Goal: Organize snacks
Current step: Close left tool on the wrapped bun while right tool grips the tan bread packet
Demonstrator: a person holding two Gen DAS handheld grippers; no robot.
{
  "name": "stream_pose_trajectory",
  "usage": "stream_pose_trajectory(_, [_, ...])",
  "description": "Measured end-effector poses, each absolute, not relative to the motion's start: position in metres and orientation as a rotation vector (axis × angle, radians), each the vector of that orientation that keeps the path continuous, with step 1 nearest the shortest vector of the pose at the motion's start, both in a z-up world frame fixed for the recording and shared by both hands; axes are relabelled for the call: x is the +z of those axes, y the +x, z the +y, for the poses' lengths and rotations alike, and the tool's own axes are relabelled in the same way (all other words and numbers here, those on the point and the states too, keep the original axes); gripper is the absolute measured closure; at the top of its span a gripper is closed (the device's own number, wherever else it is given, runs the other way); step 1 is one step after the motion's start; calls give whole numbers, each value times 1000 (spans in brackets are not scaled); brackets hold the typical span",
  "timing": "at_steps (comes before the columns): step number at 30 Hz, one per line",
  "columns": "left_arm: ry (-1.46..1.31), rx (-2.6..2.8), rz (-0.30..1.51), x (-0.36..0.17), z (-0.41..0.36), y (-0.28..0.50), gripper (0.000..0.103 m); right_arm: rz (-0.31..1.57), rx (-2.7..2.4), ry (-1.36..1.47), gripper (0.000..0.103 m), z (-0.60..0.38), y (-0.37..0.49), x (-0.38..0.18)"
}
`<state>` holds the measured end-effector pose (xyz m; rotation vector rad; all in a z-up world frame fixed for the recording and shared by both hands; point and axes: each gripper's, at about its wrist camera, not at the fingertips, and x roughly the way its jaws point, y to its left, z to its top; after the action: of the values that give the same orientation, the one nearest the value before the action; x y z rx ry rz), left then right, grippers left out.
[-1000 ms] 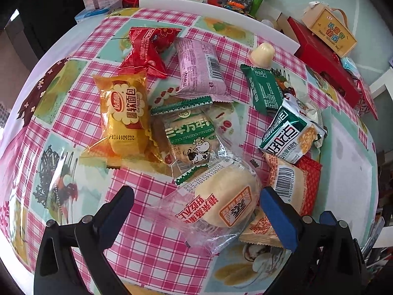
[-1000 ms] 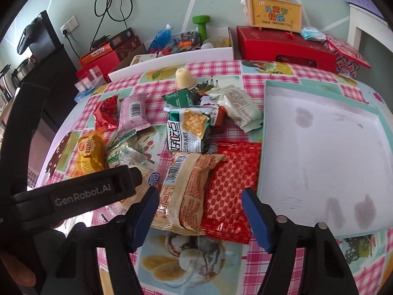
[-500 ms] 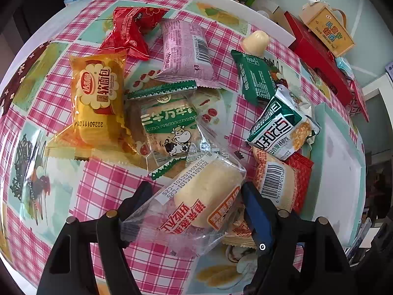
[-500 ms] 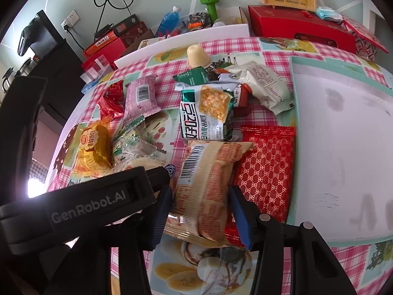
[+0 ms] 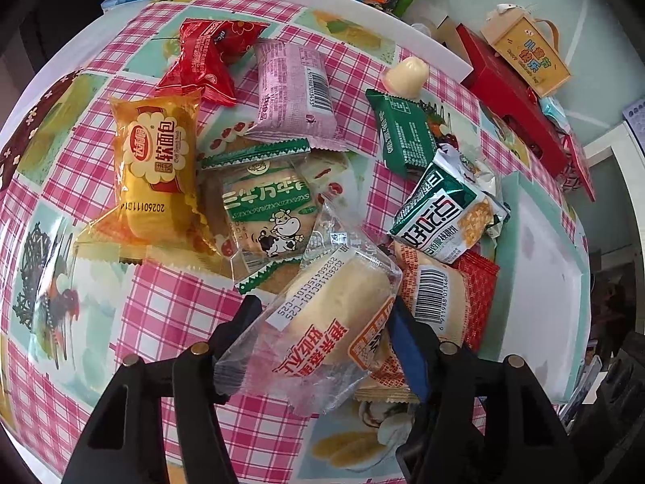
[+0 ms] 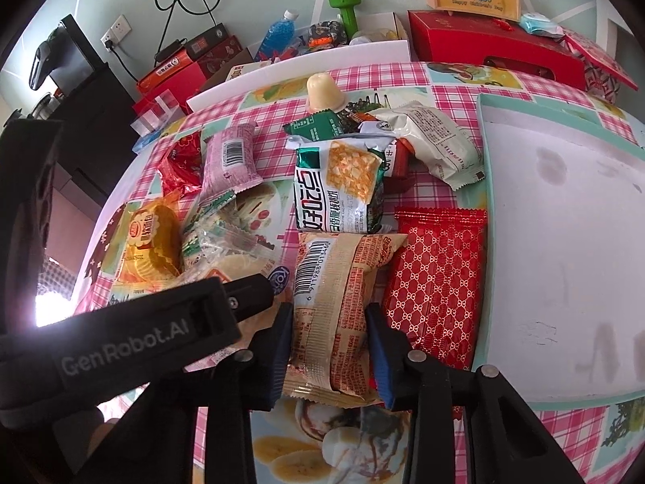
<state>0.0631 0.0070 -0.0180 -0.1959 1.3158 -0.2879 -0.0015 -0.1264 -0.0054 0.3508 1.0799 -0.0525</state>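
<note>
My left gripper is shut on a clear-wrapped pale bun packet. My right gripper is shut on a tan snack packet with a barcode, also seen in the left wrist view. Around them lie a yellow soft-bread packet, a green cow-print packet, a pink packet, a red packet, a dark green packet, a green-and-white cracker bag, a red patterned packet and a jelly cup.
A white tray with a teal rim lies at the right on the checkered tablecloth. A white board, red boxes, a blue bottle and a green dumbbell stand behind the table. The left gripper's body crosses the right wrist view.
Both grippers moved forward and closed: the left onto the clear-wrapped bun packet, the right onto the tan barcode packet. Both were open a second ago.
</note>
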Motion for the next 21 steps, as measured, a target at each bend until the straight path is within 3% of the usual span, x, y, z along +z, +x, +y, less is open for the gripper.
stream_pose_trajectory(14, [-212,-338,1262,-1,8,59,58,1077,-60,364,67,-129,-5,-2])
stream_pose_trajectory(21, [-216,-344,1238,7,11,55,60,1053,-59,377,67,-133,-8,5])
